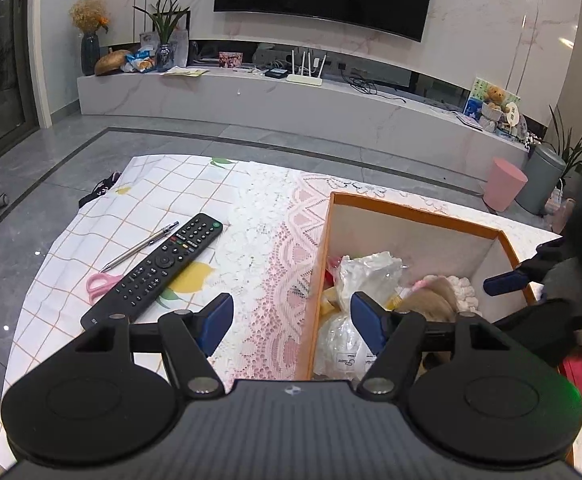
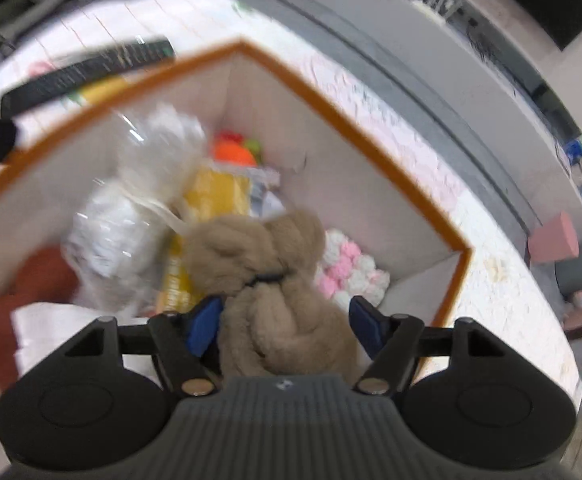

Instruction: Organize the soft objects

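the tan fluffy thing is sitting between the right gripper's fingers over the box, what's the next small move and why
Probably lift the right gripper straight up and away. The tan plush already lies inside the orange-rimmed box on the other soft items, and the right pad stands clear of it, so the jaws look open. The left gripper is open and empty.

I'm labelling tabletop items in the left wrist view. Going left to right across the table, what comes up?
pink scissors → pen → remote control → orange-rimmed box
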### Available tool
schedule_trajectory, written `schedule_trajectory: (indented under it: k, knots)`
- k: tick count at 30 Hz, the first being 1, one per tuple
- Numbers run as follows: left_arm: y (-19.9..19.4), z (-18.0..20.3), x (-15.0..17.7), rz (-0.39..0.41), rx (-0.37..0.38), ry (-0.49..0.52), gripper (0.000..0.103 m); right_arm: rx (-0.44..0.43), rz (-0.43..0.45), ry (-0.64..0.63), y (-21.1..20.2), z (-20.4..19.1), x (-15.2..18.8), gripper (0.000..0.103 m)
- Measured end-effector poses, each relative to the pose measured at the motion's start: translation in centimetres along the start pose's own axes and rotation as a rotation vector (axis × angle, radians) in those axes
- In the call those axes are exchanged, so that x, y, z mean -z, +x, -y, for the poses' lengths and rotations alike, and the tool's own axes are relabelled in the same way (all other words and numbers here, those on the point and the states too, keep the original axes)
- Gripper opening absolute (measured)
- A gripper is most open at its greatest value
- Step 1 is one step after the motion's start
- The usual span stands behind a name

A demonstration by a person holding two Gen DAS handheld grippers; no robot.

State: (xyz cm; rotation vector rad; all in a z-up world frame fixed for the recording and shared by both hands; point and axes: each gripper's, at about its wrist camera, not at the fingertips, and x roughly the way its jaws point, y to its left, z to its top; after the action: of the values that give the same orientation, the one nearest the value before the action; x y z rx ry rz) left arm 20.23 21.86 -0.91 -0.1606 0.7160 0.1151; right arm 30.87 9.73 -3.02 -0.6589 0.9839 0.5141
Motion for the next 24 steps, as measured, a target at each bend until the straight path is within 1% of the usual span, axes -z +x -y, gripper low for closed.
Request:
schedule_trajectory:
  k: [1, 2, 3, 4, 6, 7, 9, 12, 13, 14, 15, 16, 18, 19, 20, 22, 24]
  knots:
    - [0.0, 0.0, 0.0, -0.003, -0.002, 0.001, 0.079, -0.016, 0.030, -0.019, -0.7, 0.0, 0.2, 0.042]
    - [0.2, 0.0, 0.0, -0.007, -0.003, 0.004, 0.079, -0.025, 0.055, -0.036, -1.3, 0.1, 0.3, 0.011]
    - [0.2, 0.0, 0.0, -0.008, -0.002, 0.007, 0.079, -0.026, 0.052, -0.029, -1.3, 0.1, 0.5, 0.002]
    - [0.2, 0.1, 0.1, -0.010, -0.001, 0.009, 0.079, -0.031, 0.032, -0.006, -0.8, 0.7, 0.4, 0.000]
    - [0.2, 0.1, 0.2, -0.010, 0.002, 0.014, 0.079, -0.056, -0.019, 0.021, 0.6, 0.9, 0.3, 0.000]
    - [0.1, 0.0, 0.2, -0.008, 0.005, 0.015, 0.079, -0.050, -0.038, 0.016, 1.4, 0.6, 0.5, 0.000]
    - [0.1, -0.1, 0.1, -0.007, 0.008, 0.013, 0.079, -0.025, -0.055, -0.011, 2.8, 0.1, 0.3, 0.000]
    - [0.4, -0.2, 0.1, -0.016, 0.006, 0.004, 0.079, -0.047, -0.091, 0.056, 3.7, 1.1, 0.2, 0.000]
    - [0.5, -0.2, 0.1, -0.020, 0.003, 0.005, 0.079, -0.053, -0.103, 0.045, 4.0, 1.1, 0.2, 0.000]
    - [0.5, -0.2, 0.2, -0.022, -0.001, 0.008, 0.079, -0.044, -0.115, 0.036, 4.6, 0.9, 0.2, 0.000]
    - [0.5, -0.2, 0.2, -0.019, -0.006, 0.012, 0.079, -0.015, -0.140, 0.021, 5.3, 0.6, 0.3, 0.000]
    - [0.3, -0.2, 0.2, -0.012, -0.009, 0.013, 0.079, 0.026, -0.158, -0.015, 6.3, 0.0, 1.1, 0.000]
    - [-0.1, -0.2, 0.1, 0.004, -0.014, 0.015, 0.079, 0.078, -0.188, -0.088, 7.1, -1.4, 1.4, 0.000]
    - [-0.5, -0.2, 0.1, 0.014, -0.015, 0.018, 0.079, 0.093, -0.185, -0.110, 6.9, -1.9, 1.3, 0.000]
    - [-0.8, -0.2, 0.0, 0.024, -0.018, 0.018, 0.079, 0.101, -0.179, -0.097, 6.7, -2.1, 1.2, 0.000]
    - [-1.7, -0.2, -0.2, 0.046, -0.010, 0.006, 0.080, 0.105, -0.145, -0.030, 5.8, -1.6, 1.1, 0.000]
    - [-2.7, 0.0, -0.4, 0.064, -0.005, -0.002, 0.085, 0.101, -0.086, 0.032, 4.4, -0.9, 1.4, 0.000]
